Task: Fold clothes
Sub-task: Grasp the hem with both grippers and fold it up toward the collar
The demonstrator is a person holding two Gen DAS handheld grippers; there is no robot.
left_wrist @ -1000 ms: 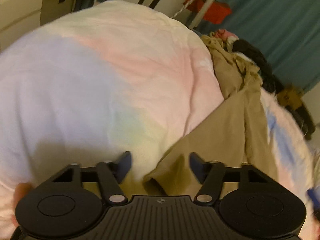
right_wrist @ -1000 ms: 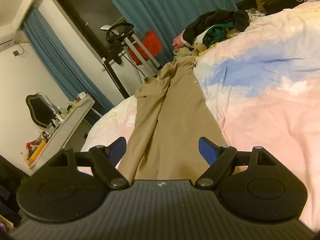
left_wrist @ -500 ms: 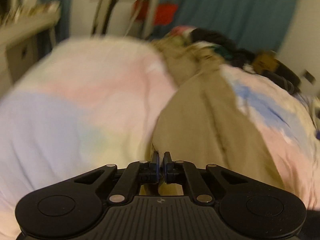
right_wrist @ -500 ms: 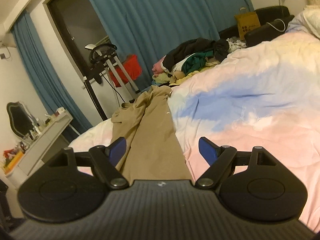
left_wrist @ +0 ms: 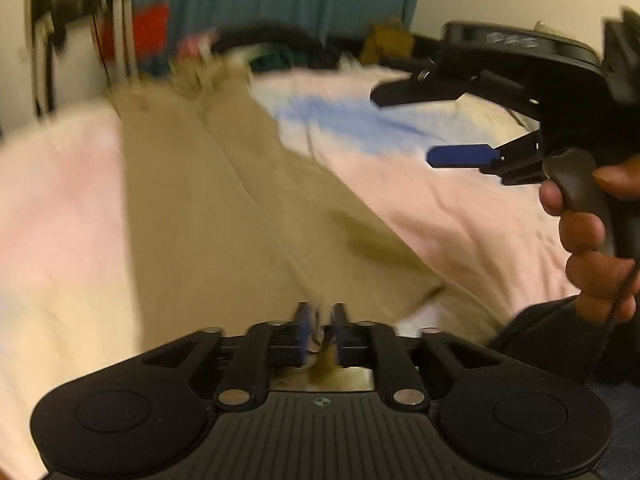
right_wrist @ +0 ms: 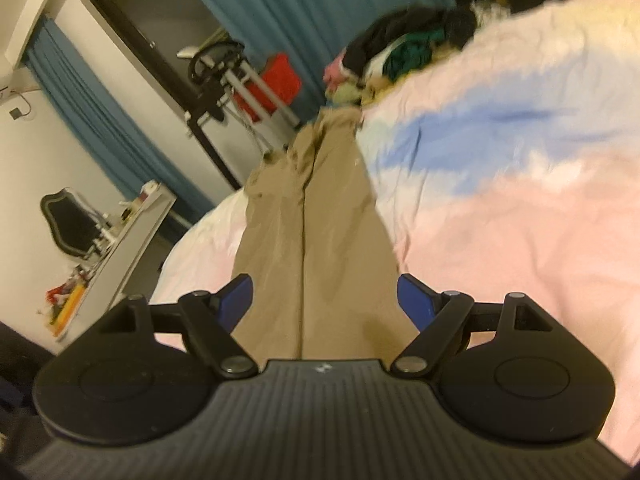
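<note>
- Two claws are in view: the left claw [left_wrist: 319, 322], black ribbed plastic with blue-lined fingers, is pinched together on a frayed fold of the khaki trousers [left_wrist: 224, 216] at their near end.
- Right claw [right_wrist: 324, 300] stands wide apart, its flat blue pads hovering above the trousers' near end, one to each side of the cloth; whether they touch it cannot be told.
- From the left wrist, the right claw [left_wrist: 432, 128] shows side-on at the far right, jaws spread, its smooth dark handle wrapped by the person's right hand [left_wrist: 584, 248].
- Trousers [right_wrist: 316, 240] lie lengthwise on the bed, legs side by side with a straight dark seam line between them; the matte woven fabric narrows and crumples toward the far edge.
- Bed is covered by a soft, wrinkled duvet [right_wrist: 520, 200] in blotchy pastel pink, blue and cream.
- Beyond the trousers' far end sits a heap of mixed clothes [right_wrist: 400, 48], black, green and pink.
- Behind hang pleated teal curtains [right_wrist: 304, 4]; a metal-framed stand [right_wrist: 224, 80] with a red box [right_wrist: 280, 80] stands near them.
- At the left runs a long pale surface [right_wrist: 132, 224] with small cluttered items and a curvy black-framed mirror [right_wrist: 68, 220].
</note>
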